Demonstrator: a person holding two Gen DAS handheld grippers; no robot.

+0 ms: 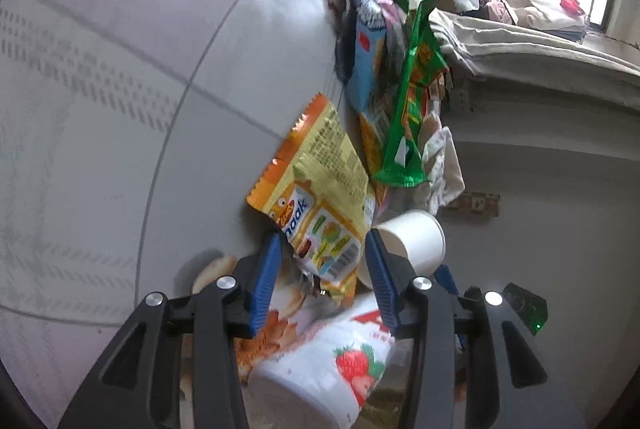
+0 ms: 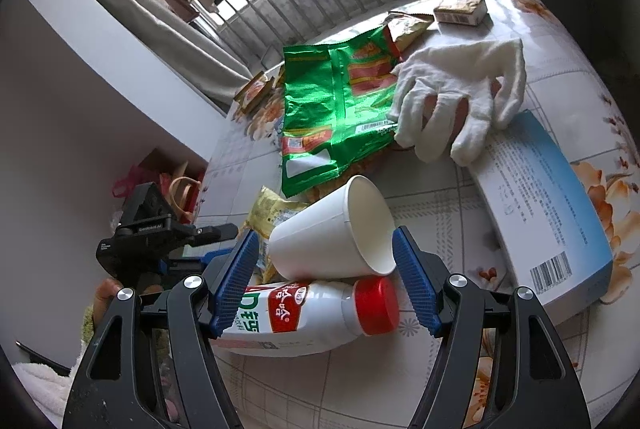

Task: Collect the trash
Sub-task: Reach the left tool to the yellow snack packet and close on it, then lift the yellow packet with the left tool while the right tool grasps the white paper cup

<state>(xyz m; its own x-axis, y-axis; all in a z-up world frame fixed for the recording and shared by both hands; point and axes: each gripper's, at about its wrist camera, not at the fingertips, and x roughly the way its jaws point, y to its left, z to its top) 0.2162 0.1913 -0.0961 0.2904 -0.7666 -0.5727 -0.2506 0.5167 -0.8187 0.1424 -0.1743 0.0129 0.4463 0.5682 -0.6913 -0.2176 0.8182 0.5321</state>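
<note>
In the left wrist view my left gripper (image 1: 322, 249) stands open around the lower end of a yellow-orange snack wrapper (image 1: 320, 181), which lies loose between the blue pads. A white strawberry-print bottle (image 1: 328, 361) lies under the fingers. In the right wrist view my right gripper (image 2: 325, 231) is open over a white paper cup (image 2: 332, 229) lying on its side. Its right pad is at the cup's rim and a small gap shows at the left pad. The cup rests on the red-capped bottle (image 2: 304, 313). The cup (image 1: 416, 241) also shows beside my left gripper.
A green foil wrapper (image 2: 328, 101), a white glove (image 2: 456, 89), a blue-and-white box (image 2: 548, 205), a brown wrapper (image 2: 408, 29) and a small carton (image 2: 460, 11) lie on the floral tablecloth (image 2: 440, 221). The table's left edge drops off near bags on the floor (image 2: 180, 189).
</note>
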